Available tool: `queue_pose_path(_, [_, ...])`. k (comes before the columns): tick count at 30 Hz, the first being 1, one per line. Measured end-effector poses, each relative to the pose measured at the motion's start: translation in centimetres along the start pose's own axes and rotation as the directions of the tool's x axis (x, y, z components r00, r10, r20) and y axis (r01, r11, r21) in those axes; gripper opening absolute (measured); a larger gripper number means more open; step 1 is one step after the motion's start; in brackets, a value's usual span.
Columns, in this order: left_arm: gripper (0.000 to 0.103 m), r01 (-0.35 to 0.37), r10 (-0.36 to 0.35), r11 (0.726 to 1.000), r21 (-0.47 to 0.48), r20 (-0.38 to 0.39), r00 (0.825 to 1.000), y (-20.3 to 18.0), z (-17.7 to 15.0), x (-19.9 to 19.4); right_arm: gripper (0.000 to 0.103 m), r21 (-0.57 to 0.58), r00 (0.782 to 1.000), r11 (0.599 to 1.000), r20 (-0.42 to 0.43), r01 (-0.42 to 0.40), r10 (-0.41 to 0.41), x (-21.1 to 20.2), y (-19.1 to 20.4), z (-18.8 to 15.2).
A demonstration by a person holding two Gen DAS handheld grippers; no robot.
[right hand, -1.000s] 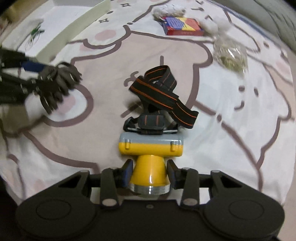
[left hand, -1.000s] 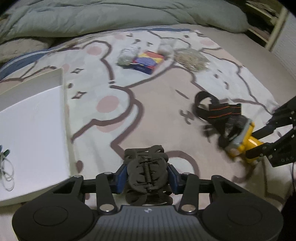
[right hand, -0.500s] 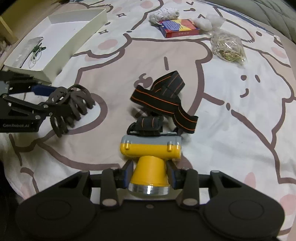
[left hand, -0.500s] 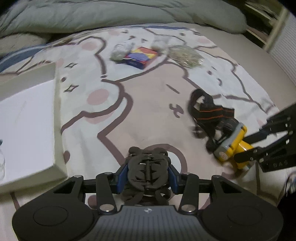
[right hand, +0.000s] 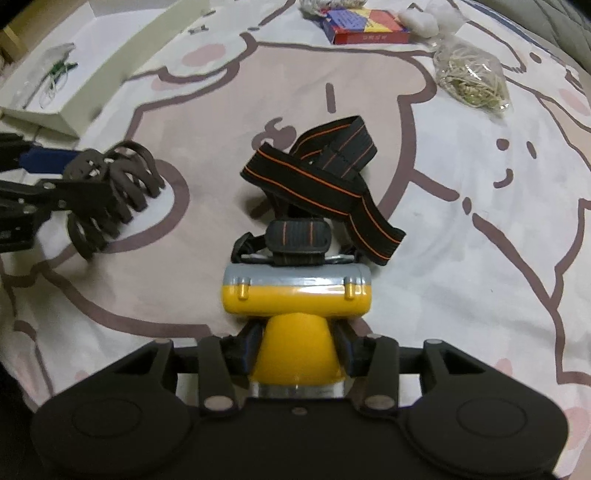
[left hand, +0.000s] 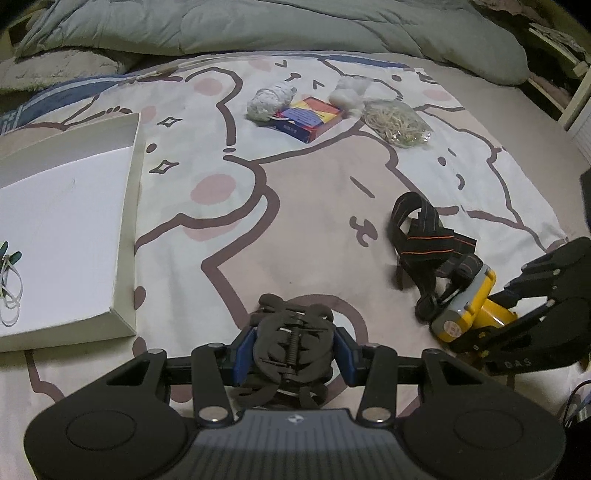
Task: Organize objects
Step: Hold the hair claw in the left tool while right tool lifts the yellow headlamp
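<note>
Left gripper [left hand: 291,354] clamped on dark hair claw [left hand: 291,345], right gripper [right hand: 298,352] gripping yellow headlamp [right hand: 295,295] low over bedsheet [left hand: 314,206], jaws just eased slightly, white box [left hand: 125,206] leftward, card box [left hand: 308,118], rubber-band bag [left hand: 397,120] beyond

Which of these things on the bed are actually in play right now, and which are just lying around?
In play:
- hair claw, clamped in the left gripper
- yellow headlamp, between the right gripper pads
- white box, likely the destination

Lying about for now:
- card box
- bag of rubber bands
- string ball
- white wad
- duvet
</note>
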State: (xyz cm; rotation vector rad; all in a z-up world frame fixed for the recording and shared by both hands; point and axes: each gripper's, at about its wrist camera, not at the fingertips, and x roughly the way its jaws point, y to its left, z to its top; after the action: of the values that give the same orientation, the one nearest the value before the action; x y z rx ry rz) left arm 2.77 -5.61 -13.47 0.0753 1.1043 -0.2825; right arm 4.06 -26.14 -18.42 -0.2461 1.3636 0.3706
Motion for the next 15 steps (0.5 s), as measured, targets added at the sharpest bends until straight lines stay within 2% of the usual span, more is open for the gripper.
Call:
queue_pose_path(4, [0.046,0.010,-0.010,1.000,-0.005,0.003,1.000,0.3,0.1,-0.2,0.043,0.034,1.000,0.999,0.020,-0.011,0.010,0.0,-0.4,0.1])
queue_pose_path(8, [0.046,0.031,-0.031,0.999,-0.011,0.047,0.998,0.6,0.7,-1.3,0.043,0.035,0.995,0.999,0.099,0.015,-0.018,-1.0,-0.6,0.0])
queue_pose_path(15, [0.046,0.033,-0.030,0.999,-0.025,0.135,0.990,1.4,2.1,-3.6,0.043,0.085,0.965,0.996,0.258,0.014,-0.035,-3.8,-1.1,1.3])
